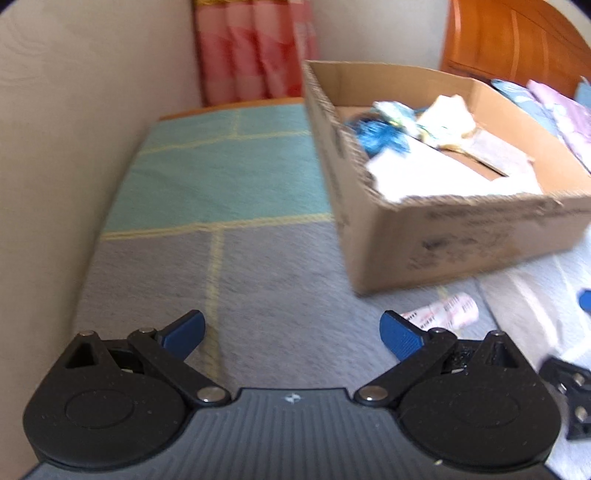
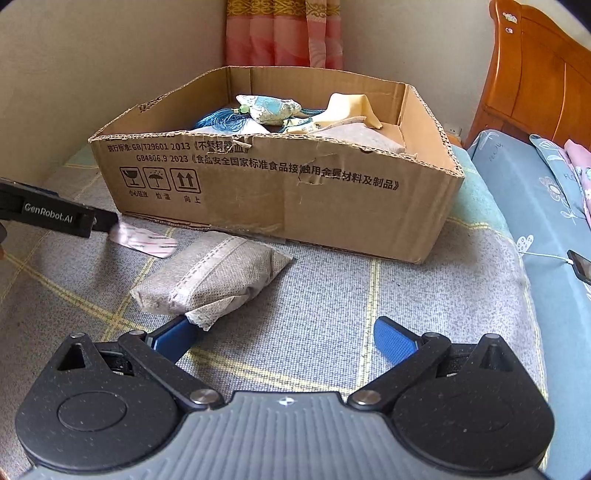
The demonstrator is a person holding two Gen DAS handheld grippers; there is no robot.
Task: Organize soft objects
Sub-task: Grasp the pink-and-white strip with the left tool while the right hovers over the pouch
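A cardboard box (image 2: 332, 206) stands on the grey and teal checked blanket (image 2: 314, 314); it holds several soft sachets, one with a blue tassel (image 2: 221, 120). The box also shows in the left wrist view (image 1: 461, 240). A grey fabric pouch (image 2: 210, 277) lies on the blanket in front of the box, its corner flap over my right gripper's left fingertip. My right gripper (image 2: 291, 336) is open and empty. A pink-printed packet (image 2: 144, 238) lies left of the pouch, and in the left wrist view (image 1: 447, 312) just past the right fingertip. My left gripper (image 1: 293, 330) is open and empty.
A beige wall (image 1: 74, 147) runs along the left. A pink curtain (image 2: 284, 33) hangs behind the box. A wooden headboard (image 2: 535, 74) and blue floral bedding (image 2: 535, 206) lie to the right, with a phone on a cable (image 2: 580, 264). The left gripper's body (image 2: 48, 214) enters the right wrist view.
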